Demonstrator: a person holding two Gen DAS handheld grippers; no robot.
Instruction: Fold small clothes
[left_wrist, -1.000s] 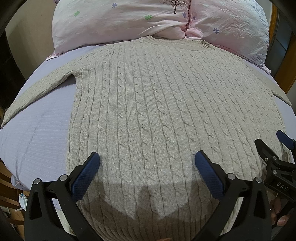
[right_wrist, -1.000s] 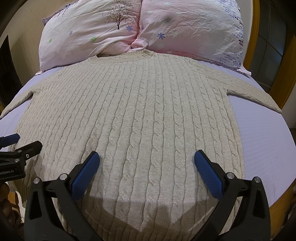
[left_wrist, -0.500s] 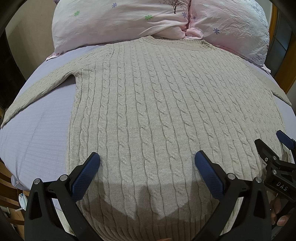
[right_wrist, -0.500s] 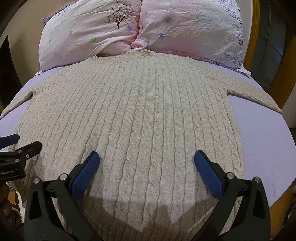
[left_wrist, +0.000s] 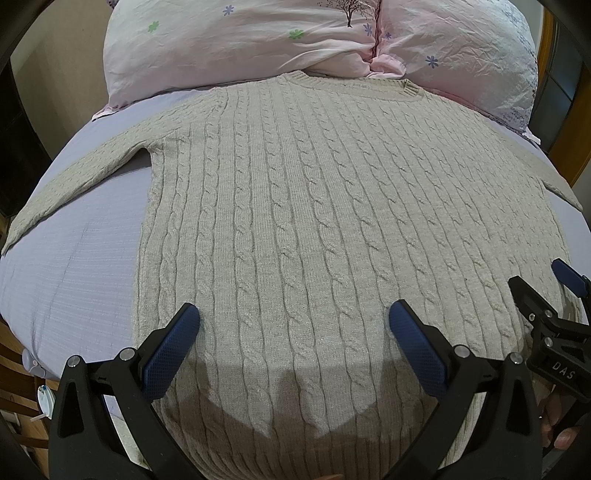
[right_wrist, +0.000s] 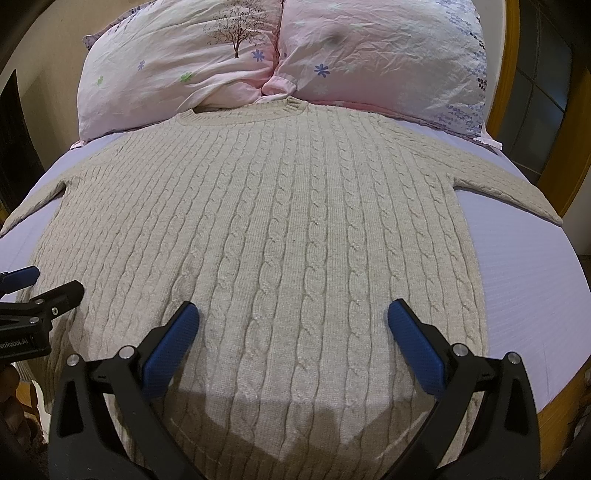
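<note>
A beige cable-knit sweater (left_wrist: 314, 206) lies flat and face up on the bed, collar toward the pillows, both sleeves spread out to the sides. It also shows in the right wrist view (right_wrist: 288, 229). My left gripper (left_wrist: 293, 325) is open and empty, hovering over the sweater's lower left part near the hem. My right gripper (right_wrist: 291, 321) is open and empty over the lower right part. Each gripper shows at the edge of the other's view: the right one (left_wrist: 543, 288), the left one (right_wrist: 40, 284).
The bed has a lilac sheet (left_wrist: 74, 258), also seen in the right wrist view (right_wrist: 528, 277). Two pink flowered pillows (right_wrist: 280, 55) lie at the head. A wooden bed frame (right_wrist: 513, 74) rises at the right. Wooden furniture (left_wrist: 14, 391) stands at the lower left.
</note>
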